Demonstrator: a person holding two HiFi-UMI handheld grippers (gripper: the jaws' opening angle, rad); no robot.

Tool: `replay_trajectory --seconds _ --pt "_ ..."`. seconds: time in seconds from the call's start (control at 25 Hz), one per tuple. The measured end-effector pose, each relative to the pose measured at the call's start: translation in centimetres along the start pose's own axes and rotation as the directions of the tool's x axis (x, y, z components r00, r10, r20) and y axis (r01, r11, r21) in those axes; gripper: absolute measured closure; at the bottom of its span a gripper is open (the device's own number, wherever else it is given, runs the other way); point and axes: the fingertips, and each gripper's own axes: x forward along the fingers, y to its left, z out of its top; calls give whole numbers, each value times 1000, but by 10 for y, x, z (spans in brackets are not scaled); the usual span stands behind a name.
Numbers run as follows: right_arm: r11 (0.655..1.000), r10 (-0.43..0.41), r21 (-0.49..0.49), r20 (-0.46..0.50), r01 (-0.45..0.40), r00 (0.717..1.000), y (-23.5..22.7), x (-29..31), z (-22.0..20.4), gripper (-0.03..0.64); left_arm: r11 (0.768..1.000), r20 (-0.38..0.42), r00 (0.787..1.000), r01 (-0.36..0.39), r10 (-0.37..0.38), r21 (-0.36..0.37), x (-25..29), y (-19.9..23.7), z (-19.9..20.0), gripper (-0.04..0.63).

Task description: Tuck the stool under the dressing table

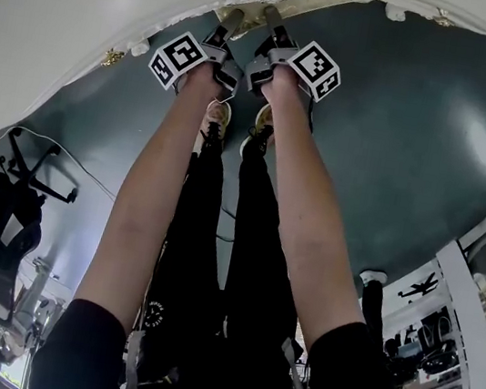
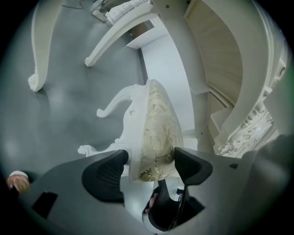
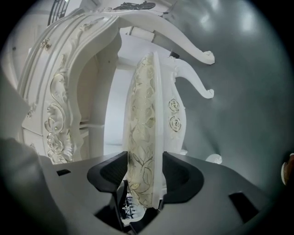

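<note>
Left tool [image 2: 147, 167] and right tool [image 3: 144, 173] both clamp the one stool [image 2: 158, 124].

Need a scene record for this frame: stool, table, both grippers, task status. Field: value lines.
stool: white carved frame, gold-patterned cushion, standing on the grey floor
dressing table: white with gilt carving; the stool runs in beneath it
left gripper: jaws closed on the seat's near edge
right gripper: jaws closed on the same edge, beside the left one
status: stool looks largely under the table; both grips on
</note>
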Motion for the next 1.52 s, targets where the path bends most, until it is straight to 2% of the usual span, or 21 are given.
replay_trajectory --seconds 0.16,0.28,0.36,0.44,0.52,0.6,0.72,0.76,0.84,0.88,1.04,1.2,1.28,1.36,1.52 --pt "1000 -4 0 -11 4 1000 4 5 -1 362 1000 -7 1000 -3 3 28 3 -3 7 238" --pt "1000 -17 -16 -12 17 1000 2 -1 -4 376 998 0 1000 25 -25 56 -2 -6 6 240" --pt "998 -20 -57 -18 19 1000 1 -11 -7 403 995 13 999 50 -51 83 -11 -9 3 259" --pt "988 -29 -151 -35 23 999 4 -23 -10 417 987 12 998 60 -63 152 -21 -16 -3 281" --pt "956 -43 -291 -58 24 997 13 -34 -15 438 965 -3 998 69 -70 254 -32 -25 -8 333" --pt "900 -53 -436 -66 19 996 27 -43 -20 469 938 -11 997 81 -82 337 -46 -37 -10 367" --pt "805 -68 -592 -48 26 997 50 -62 -21 530 897 20 997 62 -79 437 -70 -57 -10 517" --pt "772 -68 -636 -41 26 997 59 -70 -22 549 879 33 996 53 -78 475 -78 -67 -10 548" --pt "692 -60 -721 -33 18 998 83 -86 -24 590 824 53 994 48 -94 564 -95 -93 -9 566" --pt "651 -52 -759 -31 10 998 98 -95 -26 594 788 58 992 52 -111 614 -105 -109 -9 568" --pt "496 -5 -868 -31 -24 1000 169 -140 -35 594 602 37 982 83 -183 794 -156 -185 -14 569" --pt "344 94 -936 -51 -80 994 280 -197 -30 594 422 -2 964 118 -265 899 -219 -288 -21 569" --pt "274 159 -956 -63 -105 985 341 -223 -26 594 343 -25 952 135 -306 930 -248 -340 -20 569" --pt "218 215 -968 -79 -127 973 399 -250 -28 594 290 -46 942 148 -332 946 -279 -384 -18 569" --pt "117 306 -980 -116 -158 945 505 -304 -40 594 208 -88 921 178 -380 962 -346 -470 -9 569"
